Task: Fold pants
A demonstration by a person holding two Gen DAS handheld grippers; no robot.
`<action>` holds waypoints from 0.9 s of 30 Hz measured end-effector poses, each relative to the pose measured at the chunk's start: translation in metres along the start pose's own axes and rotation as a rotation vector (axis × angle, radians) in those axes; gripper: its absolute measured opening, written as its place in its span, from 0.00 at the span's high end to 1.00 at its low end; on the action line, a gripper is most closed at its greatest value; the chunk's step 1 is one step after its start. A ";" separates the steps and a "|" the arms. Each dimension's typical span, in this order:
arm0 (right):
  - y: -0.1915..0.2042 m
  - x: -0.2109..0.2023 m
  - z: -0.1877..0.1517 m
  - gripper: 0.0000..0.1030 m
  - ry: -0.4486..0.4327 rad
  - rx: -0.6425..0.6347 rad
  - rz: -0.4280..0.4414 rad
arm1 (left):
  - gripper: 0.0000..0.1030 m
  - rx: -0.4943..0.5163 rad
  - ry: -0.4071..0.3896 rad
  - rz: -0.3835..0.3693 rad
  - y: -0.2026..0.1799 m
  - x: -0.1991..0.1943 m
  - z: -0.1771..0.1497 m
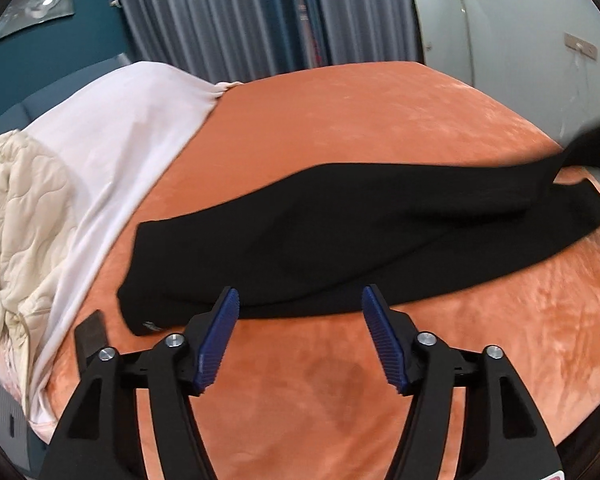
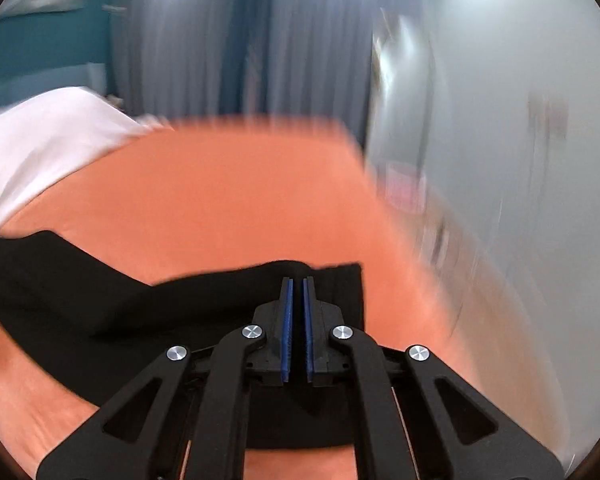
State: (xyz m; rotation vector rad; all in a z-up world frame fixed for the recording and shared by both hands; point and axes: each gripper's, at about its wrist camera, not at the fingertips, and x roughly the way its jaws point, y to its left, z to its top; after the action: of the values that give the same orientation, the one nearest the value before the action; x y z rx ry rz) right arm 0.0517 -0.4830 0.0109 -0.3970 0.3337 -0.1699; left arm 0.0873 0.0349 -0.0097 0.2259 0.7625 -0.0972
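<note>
Black pants [image 1: 340, 236] lie lengthwise across an orange bed cover [image 1: 340, 128], waistband end at the left, legs running right. My left gripper [image 1: 298, 300] is open and empty, just above the near edge of the pants. At the far right of the left wrist view the leg end is lifted off the bed by a dark blurred shape. In the right wrist view my right gripper [image 2: 297, 284] is shut on the pants [image 2: 100, 300], its blue pads [image 2: 287, 328] pinching a ridge of fabric at the leg end. That view is motion-blurred.
A white sheet [image 1: 132, 128] and a cream quilted blanket [image 1: 16, 224] lie on the bed's left side. A small dark object [image 1: 92, 336] sits near the left front edge. Grey curtains [image 1: 240, 12] and a pale wall [image 1: 540, 40] stand behind the bed.
</note>
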 end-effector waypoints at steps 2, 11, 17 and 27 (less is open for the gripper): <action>0.018 -0.002 -0.037 0.91 0.037 -0.224 -0.092 | 0.38 -0.012 0.022 -0.029 -0.011 0.006 -0.006; -0.049 -0.023 -0.130 0.44 0.359 0.315 0.040 | 0.38 -0.073 0.100 -0.061 -0.026 0.032 -0.023; -0.048 0.050 -0.122 0.36 0.505 0.607 0.221 | 0.38 -0.150 0.123 -0.091 -0.033 0.032 -0.014; -0.015 0.071 -0.098 0.47 0.530 0.566 0.105 | 0.35 -0.125 0.136 -0.012 -0.035 0.026 -0.026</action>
State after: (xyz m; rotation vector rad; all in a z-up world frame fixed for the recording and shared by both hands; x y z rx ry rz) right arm 0.0818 -0.5469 -0.0878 0.2361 0.8017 -0.2565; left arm 0.0826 0.0071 -0.0513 0.1101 0.9018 -0.0458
